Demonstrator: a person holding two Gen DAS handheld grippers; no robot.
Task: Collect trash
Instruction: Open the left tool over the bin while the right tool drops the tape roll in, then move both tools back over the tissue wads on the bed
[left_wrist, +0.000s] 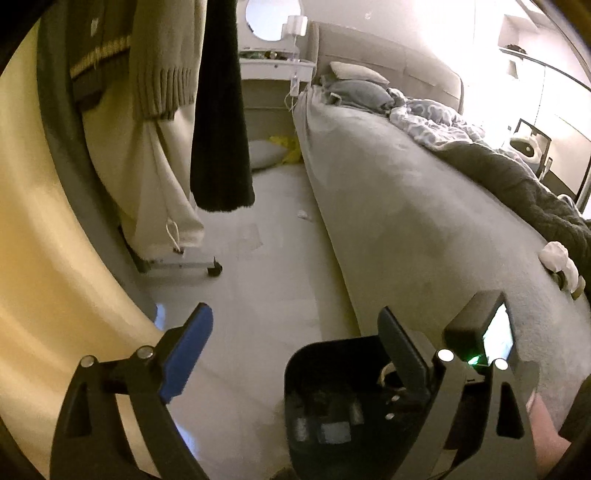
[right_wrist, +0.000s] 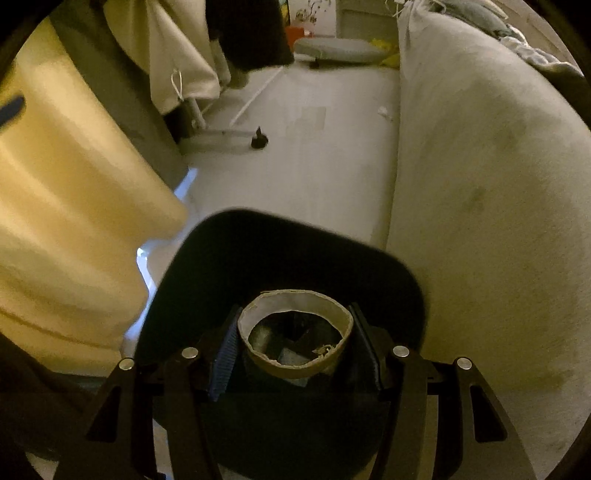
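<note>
A black trash bin (left_wrist: 325, 398) stands on the floor beside the bed; it also fills the lower right wrist view (right_wrist: 280, 258). My right gripper (right_wrist: 295, 343) is shut on a cardboard tube (right_wrist: 295, 332), held over the bin's opening with the tube's open end facing the camera. My left gripper (left_wrist: 295, 343) is open and empty above the floor and bin, its right finger in front of the bin rim. A small white scrap (left_wrist: 303, 215) lies on the floor by the bed; it also shows in the right wrist view (right_wrist: 384, 112). A crumpled white tissue (left_wrist: 557, 258) lies on the bed.
A grey bed (left_wrist: 424, 206) with rumpled bedding runs along the right. A clothes rack (left_wrist: 177, 258) on wheels with hanging garments (left_wrist: 221, 110) stands at left. A yellow curtain (left_wrist: 44, 240) is near left. A white vanity (left_wrist: 277, 66) stands at the back.
</note>
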